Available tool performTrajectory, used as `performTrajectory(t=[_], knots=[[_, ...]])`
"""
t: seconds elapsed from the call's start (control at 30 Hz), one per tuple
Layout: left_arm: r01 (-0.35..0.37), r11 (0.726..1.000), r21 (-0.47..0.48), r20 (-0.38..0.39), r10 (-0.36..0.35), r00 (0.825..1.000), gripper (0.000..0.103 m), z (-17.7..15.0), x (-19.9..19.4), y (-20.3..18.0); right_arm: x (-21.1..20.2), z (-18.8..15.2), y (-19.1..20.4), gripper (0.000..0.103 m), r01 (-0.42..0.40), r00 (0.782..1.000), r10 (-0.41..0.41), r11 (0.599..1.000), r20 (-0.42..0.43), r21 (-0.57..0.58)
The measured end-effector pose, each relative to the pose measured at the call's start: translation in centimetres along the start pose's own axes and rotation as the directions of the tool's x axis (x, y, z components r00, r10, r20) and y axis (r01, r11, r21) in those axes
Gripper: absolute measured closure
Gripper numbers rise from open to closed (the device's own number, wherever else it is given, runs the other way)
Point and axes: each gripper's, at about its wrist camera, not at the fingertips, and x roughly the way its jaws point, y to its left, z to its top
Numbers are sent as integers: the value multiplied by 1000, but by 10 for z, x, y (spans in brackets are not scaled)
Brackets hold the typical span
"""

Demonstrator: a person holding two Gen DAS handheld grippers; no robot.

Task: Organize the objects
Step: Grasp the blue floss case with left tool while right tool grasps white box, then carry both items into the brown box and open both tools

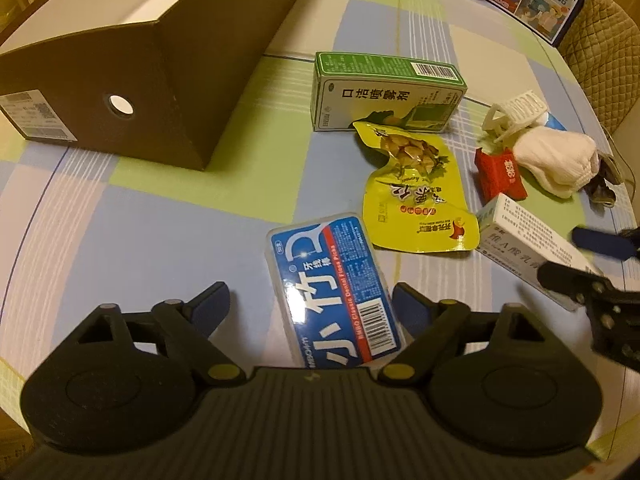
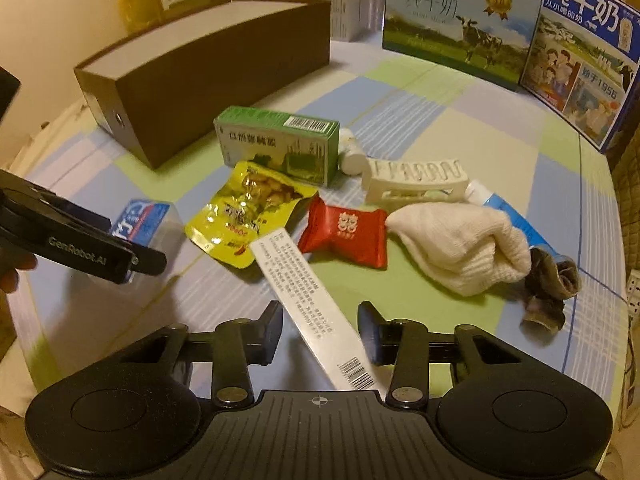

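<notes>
The brown box [image 1: 120, 92] stands open-topped at the far left of the bench [image 1: 140, 216], probably the bin that the loose things are meant to go into; nothing shows inside it from here. Two milk cartons [image 2: 576, 52] stand along the far right edge. The loose things lie heaped right of the box: a green carton [image 1: 384, 92] farthest, a yellow snack pouch [image 1: 416, 192] overlapping its near edge, a white sock [image 2: 456, 244] and red sachet [image 2: 344, 236] to the right, a white clip [image 2: 416, 180] behind them.

The left claw [image 1: 312, 300] hangs with its fingers apart on either side of the blue floss-pick case [image 1: 332, 284], not pressing it, so a grasp looks prepared rather than made. The right claw [image 2: 320, 330] straddles a long white carton [image 2: 308, 304] that lies slantwise; its fingers stand partly apart and I cannot tell whether they touch it.

The bench wears a checked cloth of blue, green and lilac. The light is dim and yellowish.
</notes>
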Motion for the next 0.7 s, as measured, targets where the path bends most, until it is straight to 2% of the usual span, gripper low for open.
performTrajectory(t=[0.07, 0.1, 0.2, 0.33, 0.7], knots=[[16, 1000, 12, 3, -16, 1000, 35, -1, -2, 3, 2, 0, 3, 70, 2, 1000, -2, 1000, -22, 5], [28, 999, 20, 0, -28, 1000, 47, -2, -2, 5, 2, -1, 4, 71, 3, 999, -2, 1000, -39, 19], [37, 998, 41, -3, -37, 999, 49, -5, -3, 9, 2, -2, 10, 72, -14, 996, 21, 997, -90, 79], [50, 998, 39, -14, -50, 999, 50, -7, -3, 15, 4, -8, 22, 72, -40, 993, 48, 996, -108, 77], [39, 997, 72, -10, -39, 999, 44, 3, 5, 15, 15, 5, 22, 72, 9, 995, 2, 993, -97, 120]])
